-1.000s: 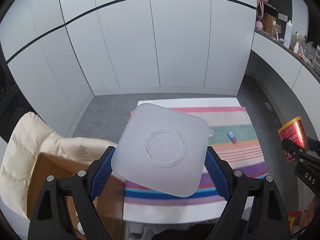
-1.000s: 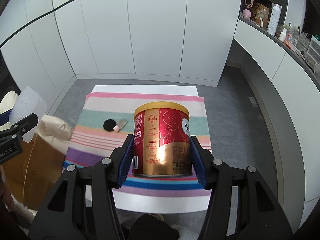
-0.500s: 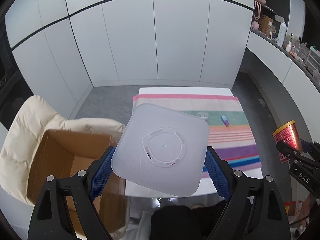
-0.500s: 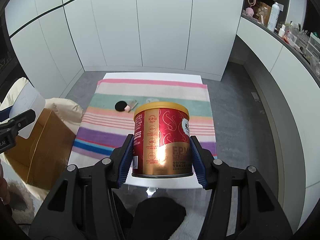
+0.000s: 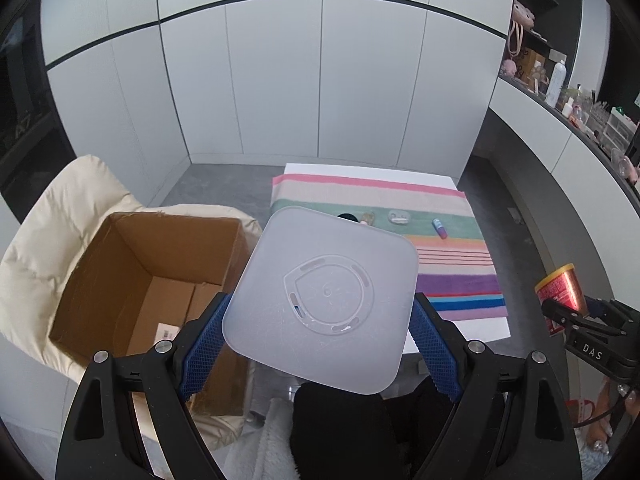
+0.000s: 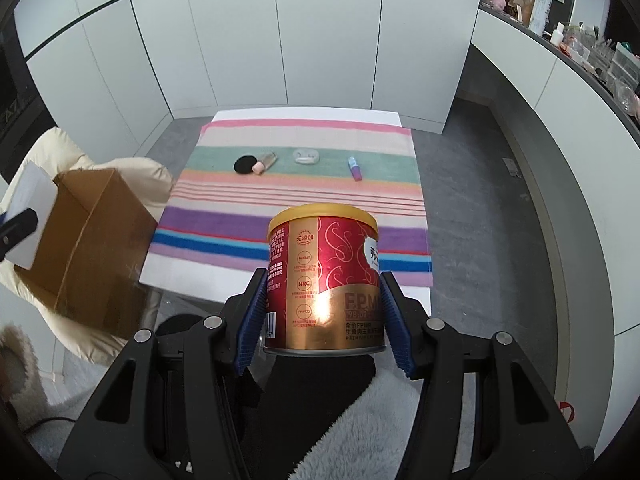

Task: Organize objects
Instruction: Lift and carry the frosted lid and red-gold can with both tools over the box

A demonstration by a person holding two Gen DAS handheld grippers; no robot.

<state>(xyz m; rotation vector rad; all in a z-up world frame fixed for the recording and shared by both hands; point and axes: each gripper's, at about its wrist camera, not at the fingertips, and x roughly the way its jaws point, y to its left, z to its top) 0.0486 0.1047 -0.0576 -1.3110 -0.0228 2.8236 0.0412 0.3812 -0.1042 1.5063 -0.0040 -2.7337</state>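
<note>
White cabinets are receding as both grippers pull back from the bench (image 6: 308, 114): left gripper (image 5: 320, 332) fingers clamping the lid (image 5: 324, 300) beside the cardboard box (image 5: 152, 280), right gripper (image 6: 322, 316) fingers gripping the can (image 6: 324, 276), likely boxing next.

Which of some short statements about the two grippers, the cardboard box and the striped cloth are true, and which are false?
1. The left gripper holds a translucent square lid. True.
2. The right gripper is open and holds nothing. False: it is shut on a red and gold can.
3. The cardboard box is open at the top. True.
4. The can stands on the striped cloth. False: it is held in the air, near the table's front edge.
5. A black round puff lies on the cloth's green stripe. True.
</note>
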